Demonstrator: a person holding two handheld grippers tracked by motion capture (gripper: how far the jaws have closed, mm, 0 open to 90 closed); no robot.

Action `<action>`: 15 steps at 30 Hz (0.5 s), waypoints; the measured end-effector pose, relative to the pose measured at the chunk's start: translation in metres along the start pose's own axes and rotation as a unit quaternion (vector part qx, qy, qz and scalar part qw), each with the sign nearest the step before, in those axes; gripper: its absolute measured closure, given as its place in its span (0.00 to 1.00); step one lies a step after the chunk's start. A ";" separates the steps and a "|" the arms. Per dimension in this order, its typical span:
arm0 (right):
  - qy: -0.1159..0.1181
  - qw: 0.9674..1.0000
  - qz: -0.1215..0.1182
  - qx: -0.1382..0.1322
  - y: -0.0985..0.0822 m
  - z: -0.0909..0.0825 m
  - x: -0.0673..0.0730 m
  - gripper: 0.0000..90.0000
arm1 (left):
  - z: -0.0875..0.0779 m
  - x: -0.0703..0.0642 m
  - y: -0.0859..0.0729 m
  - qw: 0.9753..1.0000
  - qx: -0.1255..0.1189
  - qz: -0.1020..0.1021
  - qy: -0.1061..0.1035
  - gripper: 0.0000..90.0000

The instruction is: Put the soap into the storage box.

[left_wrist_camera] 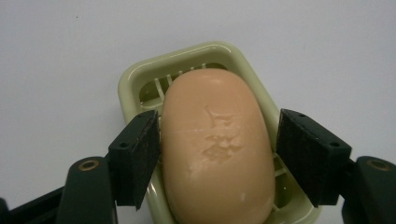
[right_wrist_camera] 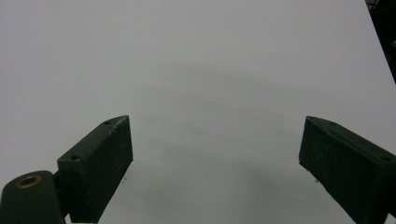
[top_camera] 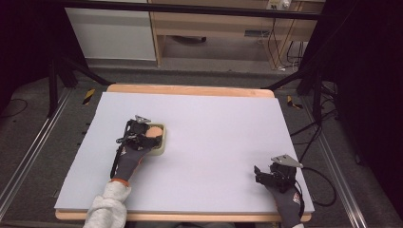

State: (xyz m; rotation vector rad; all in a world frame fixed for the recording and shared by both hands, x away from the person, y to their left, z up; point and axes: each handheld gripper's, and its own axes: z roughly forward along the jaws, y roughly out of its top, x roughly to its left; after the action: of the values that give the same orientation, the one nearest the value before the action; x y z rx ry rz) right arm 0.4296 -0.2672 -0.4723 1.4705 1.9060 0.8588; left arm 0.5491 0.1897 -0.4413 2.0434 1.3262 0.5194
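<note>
high view: left gripper (top_camera: pixel 151 134) sits left of frame centre, over a pale green soap dish (top_camera: pixel 163 145) holding a peach soap bar (top_camera: pixel 153 131). right gripper (top_camera: pixel 267 176) rests at lower right, well apart from the dish, so the left hand is the nearer one by far. the white desk (top_camera: pixel 214 123) is bare all round the dish, with open room toward every edge.

left gripper view: soap bar (left_wrist_camera: pixel 217 149) lies in the soap dish (left_wrist_camera: pixel 135 79), long axis running from bottom of frame to top, i.e. along the jaws' line of sight. jaws straddle its short width. the left pad (left_wrist_camera: pixel 142 156) looks touching or just beside the bar's flank, the right pad (left_wrist_camera: pixel 303 156) shows a thin gap, so the jaws read as spread around the bar and not yet clamped. likely next step is a squeeze across the narrow side; risk is a slick bar slipping or the dish lifting with it.

right gripper view: right gripper (right_wrist_camera: pixel 215 163) jaws spread wide, holding nothing, bare desk (right_wrist_camera: pixel 201 60) ahead.
</note>
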 end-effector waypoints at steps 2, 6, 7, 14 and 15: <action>0.000 1.000 -0.002 -0.001 0.000 0.000 0.000 0.11 | -0.003 -0.001 0.001 1.000 -0.003 0.002 -0.002 0.33; 0.000 1.000 0.002 -0.003 0.000 -0.001 -0.001 0.11 | -0.009 -0.004 0.002 1.000 -0.014 0.004 -0.005 0.33; -0.001 1.000 0.002 -0.003 0.000 -0.001 -0.001 0.11 | -0.011 -0.005 0.002 1.000 -0.017 0.005 -0.008 0.33; -0.002 1.000 0.002 -0.006 0.000 -0.002 -0.002 0.11 | -0.023 -0.009 0.000 0.999 -0.030 0.013 -0.023 0.32; -0.003 1.000 0.002 -0.006 -0.001 -0.002 -0.003 0.11 | -0.025 -0.010 -0.001 0.999 -0.033 0.013 -0.026 0.32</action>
State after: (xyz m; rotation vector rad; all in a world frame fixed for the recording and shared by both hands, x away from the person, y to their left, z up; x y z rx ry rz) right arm 0.4282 -0.2704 -0.4712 1.4690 1.8914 0.8636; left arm 0.5291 0.1883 -0.4238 2.0094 1.2382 0.5120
